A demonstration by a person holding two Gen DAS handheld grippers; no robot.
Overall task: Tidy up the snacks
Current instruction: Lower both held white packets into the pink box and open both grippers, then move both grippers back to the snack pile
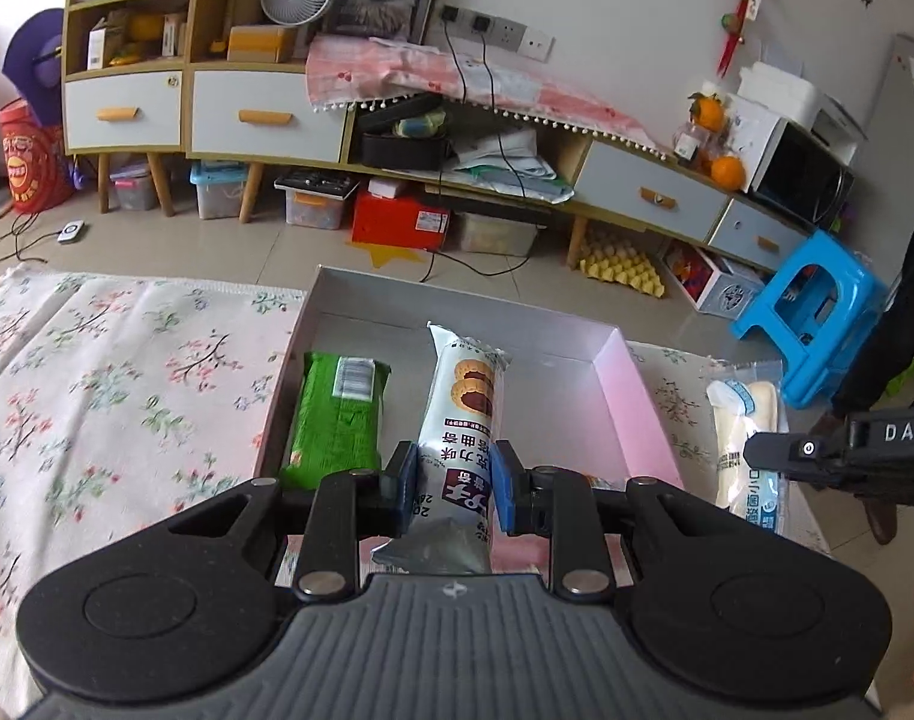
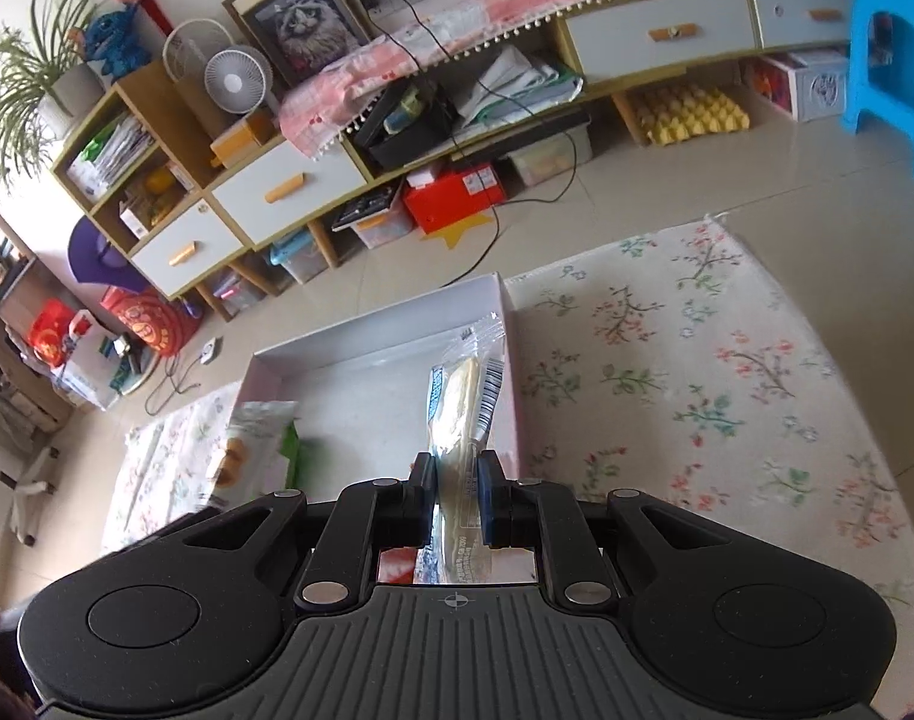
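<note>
Two grippers [image 1: 453,468] [image 2: 455,483], each clamping a snack [image 1: 463,420] [image 2: 460,414]

Showing bright, even daylight in both views, with no hard shadows anywhere. Picking up soft glare on the tiled floor [image 2: 667,192] and pale sheen on the box wall [image 1: 457,294]. Bending straight lines strongly toward the edges: the cabinet [image 1: 264,114] bowing in the left wrist view, tilting steeply in the right. Darkening at the corners. Smearing slightly at the right view's rim, around the blue stool [image 2: 895,60]. Staying sharp at centre.
</note>
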